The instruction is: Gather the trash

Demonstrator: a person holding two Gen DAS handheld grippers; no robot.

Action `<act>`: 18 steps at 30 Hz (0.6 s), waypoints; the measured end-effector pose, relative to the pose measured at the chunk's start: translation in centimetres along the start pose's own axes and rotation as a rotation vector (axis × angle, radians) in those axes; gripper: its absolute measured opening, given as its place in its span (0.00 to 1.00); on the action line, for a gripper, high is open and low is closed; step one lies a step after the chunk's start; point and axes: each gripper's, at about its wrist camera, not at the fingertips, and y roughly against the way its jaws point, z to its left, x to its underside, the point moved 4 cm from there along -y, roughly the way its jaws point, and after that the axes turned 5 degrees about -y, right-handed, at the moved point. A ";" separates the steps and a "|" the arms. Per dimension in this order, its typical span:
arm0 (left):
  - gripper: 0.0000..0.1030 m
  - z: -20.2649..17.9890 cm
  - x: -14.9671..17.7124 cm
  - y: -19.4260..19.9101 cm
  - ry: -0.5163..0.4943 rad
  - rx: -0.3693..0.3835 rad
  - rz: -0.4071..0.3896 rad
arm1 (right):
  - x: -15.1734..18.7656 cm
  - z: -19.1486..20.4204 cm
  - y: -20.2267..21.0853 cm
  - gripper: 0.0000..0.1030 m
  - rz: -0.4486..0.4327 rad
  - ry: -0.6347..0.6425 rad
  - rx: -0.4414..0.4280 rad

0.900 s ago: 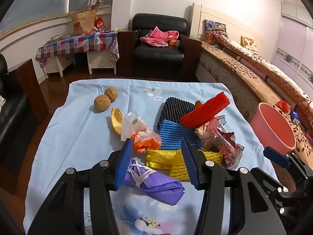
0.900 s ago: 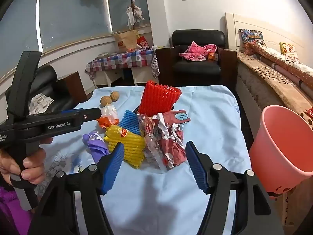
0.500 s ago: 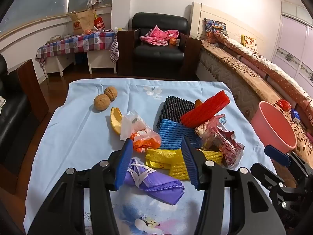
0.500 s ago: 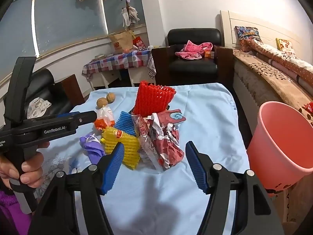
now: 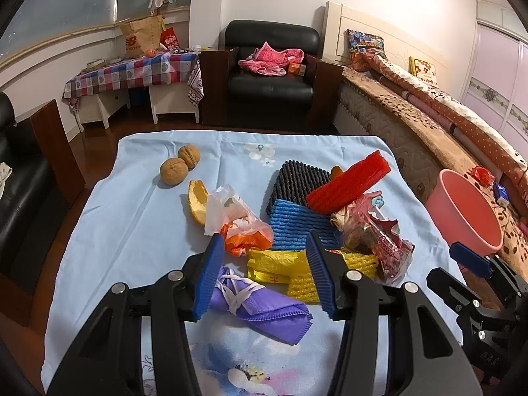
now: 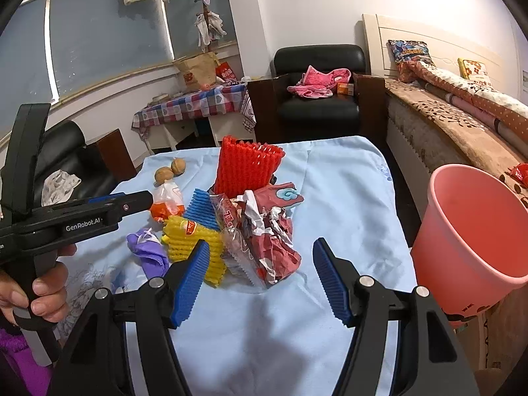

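Observation:
Trash lies in a pile on the light blue tablecloth point(image 5: 132, 224): a purple mask point(image 5: 260, 307), a yellow foam net point(image 5: 297, 274), blue point(image 5: 293, 224), black point(image 5: 297, 178) and red point(image 5: 349, 181) foam nets, a red crumpled wrapper point(image 5: 379, 237), an orange-and-clear bag point(image 5: 237, 221), an orange peel point(image 5: 197, 201). My left gripper point(image 5: 264, 277) is open above the purple mask and yellow net, holding nothing. My right gripper point(image 6: 260, 280) is open just in front of the red wrapper point(image 6: 267, 234). A pink bucket point(image 6: 472, 227) stands off the table's right edge.
Two walnuts point(image 5: 180, 165) sit at the far left of the cloth. A bed point(image 5: 445, 115) runs along the right behind the bucket point(image 5: 465, 211). A black armchair point(image 5: 270, 79) and a checkered side table point(image 5: 132, 72) stand beyond the table. The left gripper's body point(image 6: 66, 221) crosses the right wrist view.
The right gripper has shifted slightly, so the bucket and the pile sit a little lower and nearer in its view. The left gripper has barely moved. Both jaws stay open.

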 end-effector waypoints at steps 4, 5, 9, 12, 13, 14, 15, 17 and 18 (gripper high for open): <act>0.50 -0.1 0.0 0.0 -0.002 -0.001 0.002 | 0.0 -0.1 0.0 0.63 -0.001 -0.002 0.001; 0.50 -0.1 0.0 0.0 -0.002 -0.002 0.002 | 0.0 -0.2 0.0 0.63 -0.001 -0.003 0.001; 0.50 -0.1 0.0 0.0 -0.002 -0.002 0.004 | 0.0 -0.3 0.0 0.63 -0.002 -0.005 0.004; 0.50 -0.2 0.0 0.0 -0.003 -0.002 0.004 | -0.1 -0.6 -0.1 0.63 -0.003 -0.012 0.006; 0.50 -0.2 0.0 -0.1 -0.003 -0.003 0.005 | -0.1 -0.6 -0.1 0.63 -0.004 -0.015 0.008; 0.50 -0.2 -0.1 -0.1 -0.003 -0.004 0.005 | -0.1 -0.6 -0.1 0.63 -0.005 -0.017 0.009; 0.50 -0.2 -0.1 -0.1 -0.003 -0.003 0.005 | -0.1 -0.6 0.0 0.63 -0.005 -0.018 0.010; 0.50 -0.2 0.0 -0.1 -0.003 -0.004 0.006 | -0.1 -0.7 -0.1 0.63 -0.005 -0.019 0.011; 0.50 -0.2 -0.1 -0.1 -0.003 -0.004 0.006 | 0.0 -0.6 -0.1 0.63 -0.005 -0.020 0.012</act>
